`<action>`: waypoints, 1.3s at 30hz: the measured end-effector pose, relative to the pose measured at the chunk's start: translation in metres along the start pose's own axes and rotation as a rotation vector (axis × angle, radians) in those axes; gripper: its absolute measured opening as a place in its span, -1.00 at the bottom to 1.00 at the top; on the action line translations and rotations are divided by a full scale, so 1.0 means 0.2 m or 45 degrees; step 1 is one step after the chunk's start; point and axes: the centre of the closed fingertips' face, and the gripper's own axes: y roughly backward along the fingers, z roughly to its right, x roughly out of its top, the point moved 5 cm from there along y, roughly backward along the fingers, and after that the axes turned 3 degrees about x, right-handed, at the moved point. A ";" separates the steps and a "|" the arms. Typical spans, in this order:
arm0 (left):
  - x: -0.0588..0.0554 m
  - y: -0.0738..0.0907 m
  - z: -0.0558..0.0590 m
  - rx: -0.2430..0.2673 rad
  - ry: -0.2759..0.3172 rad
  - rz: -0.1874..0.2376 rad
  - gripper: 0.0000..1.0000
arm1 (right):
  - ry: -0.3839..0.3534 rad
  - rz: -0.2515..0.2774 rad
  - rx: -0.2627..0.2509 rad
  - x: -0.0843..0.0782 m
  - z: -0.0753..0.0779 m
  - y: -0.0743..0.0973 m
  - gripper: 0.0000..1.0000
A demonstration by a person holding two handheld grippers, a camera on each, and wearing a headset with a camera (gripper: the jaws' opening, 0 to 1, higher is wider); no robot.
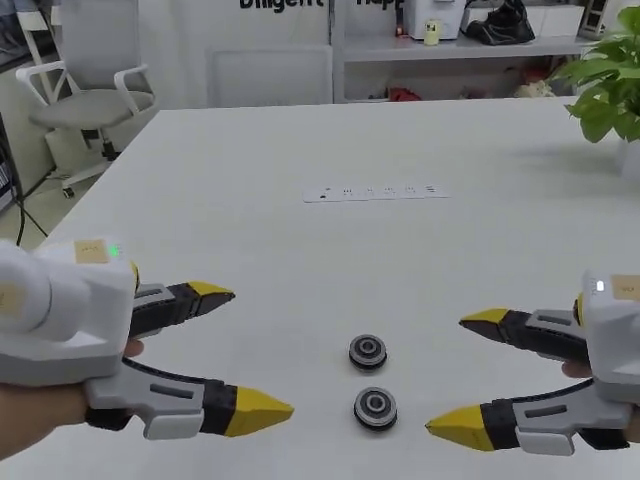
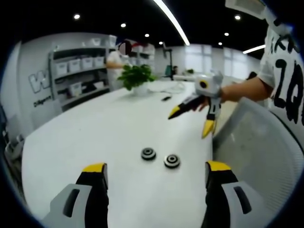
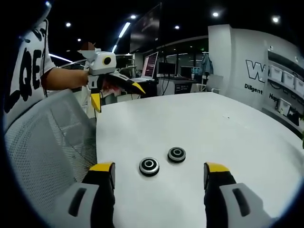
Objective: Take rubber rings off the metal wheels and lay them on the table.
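I hold my left gripper and my right gripper low over the table. Each has its yellow-tipped fingers spread wide apart with nothing between them, and the two point toward each other from either side. Between them, on the bare pale grey surface, lie the nearer wheel and the farther wheel. They lie flat, just beside each other but apart, each with a dark rubber ring on around its metal hub. Neither gripper touches them.

Farther up the table a flush socket panel is set into the top, and a leafy green plant stands at the far right. Beyond the far edge are a white chair and a shelf with a few small things on it.

In the left gripper view, white shelving with bins lines the wall under ceiling spotlights. A grey mesh chair back stands at the table's near edge. In the right gripper view a monitor sits beyond the table's end.
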 end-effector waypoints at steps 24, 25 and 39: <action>-0.01 -0.17 0.01 -0.105 -0.019 -0.066 0.44 | 0.000 -0.046 0.054 -0.04 0.04 -0.09 0.40; -0.01 -0.18 0.01 -0.108 -0.018 -0.066 0.43 | -0.001 -0.047 0.056 -0.04 0.04 -0.09 0.40; -0.03 -0.30 0.01 -0.139 0.006 -0.084 0.28 | -0.044 -0.045 0.086 -0.07 0.04 -0.14 0.26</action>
